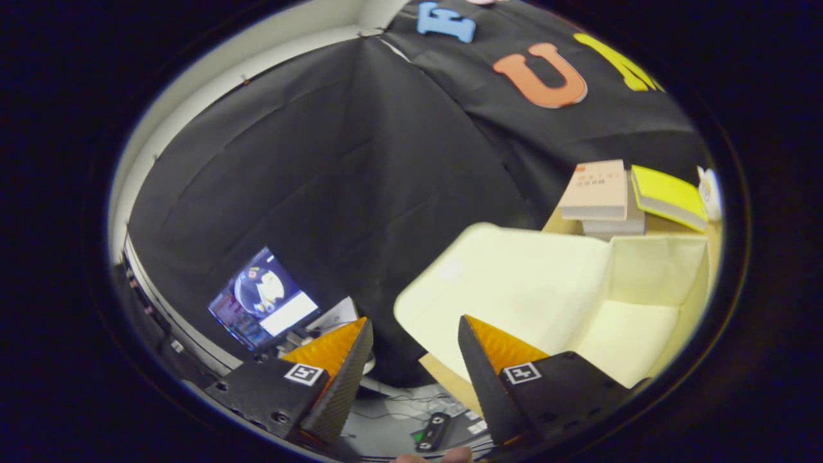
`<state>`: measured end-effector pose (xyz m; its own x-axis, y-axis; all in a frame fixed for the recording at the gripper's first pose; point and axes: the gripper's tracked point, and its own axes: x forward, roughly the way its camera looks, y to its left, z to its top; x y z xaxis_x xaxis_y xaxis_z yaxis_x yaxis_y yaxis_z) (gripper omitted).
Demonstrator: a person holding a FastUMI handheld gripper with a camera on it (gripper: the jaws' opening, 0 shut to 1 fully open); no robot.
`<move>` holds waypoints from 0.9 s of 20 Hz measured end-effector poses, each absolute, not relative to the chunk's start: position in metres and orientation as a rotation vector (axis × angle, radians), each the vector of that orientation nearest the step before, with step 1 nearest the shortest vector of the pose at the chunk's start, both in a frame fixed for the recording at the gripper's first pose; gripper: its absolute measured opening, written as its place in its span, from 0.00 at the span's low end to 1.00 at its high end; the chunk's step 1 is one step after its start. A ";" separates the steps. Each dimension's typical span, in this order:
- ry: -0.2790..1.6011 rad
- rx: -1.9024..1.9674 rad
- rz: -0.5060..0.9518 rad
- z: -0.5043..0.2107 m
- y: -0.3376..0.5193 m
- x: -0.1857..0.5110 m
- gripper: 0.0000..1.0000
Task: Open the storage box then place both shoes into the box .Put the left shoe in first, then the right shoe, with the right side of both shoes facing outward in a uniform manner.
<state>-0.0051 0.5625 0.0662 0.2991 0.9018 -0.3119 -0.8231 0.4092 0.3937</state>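
The pale cream storage box (643,321) stands open on a wooden table, ahead and to the right of my fingers. Its lid (514,283) is swung out flat toward the left, reaching past the table's edge. The inside that shows holds nothing. My gripper (415,331) is tilted and hangs off the table's left side, open, with nothing between the fingers. The right finger (495,360) overlaps the lid's near edge in the view; I cannot tell if it touches.
Two stacked books (595,193) and a yellow-covered book (669,196) lie on the table behind the box. A lit screen (263,299) stands low on the left by a desk with cables. A small dark device (432,429) lies below the fingers.
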 end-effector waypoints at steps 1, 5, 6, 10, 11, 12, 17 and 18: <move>0.437 0.122 1.079 0.065 0.523 0.003 0.90; 0.387 -0.091 0.573 0.012 0.286 0.078 1.00; 0.462 -0.146 0.450 -0.020 0.225 0.096 1.00; 0.871 -0.075 0.317 -0.165 0.132 0.138 1.00; 0.923 -0.018 0.318 -0.180 0.138 0.149 1.00; 0.989 0.017 0.349 -0.198 0.147 0.156 1.00; 1.010 0.330 0.387 -0.188 0.160 0.165 0.07; 0.960 0.390 0.438 -0.164 0.167 0.159 0.06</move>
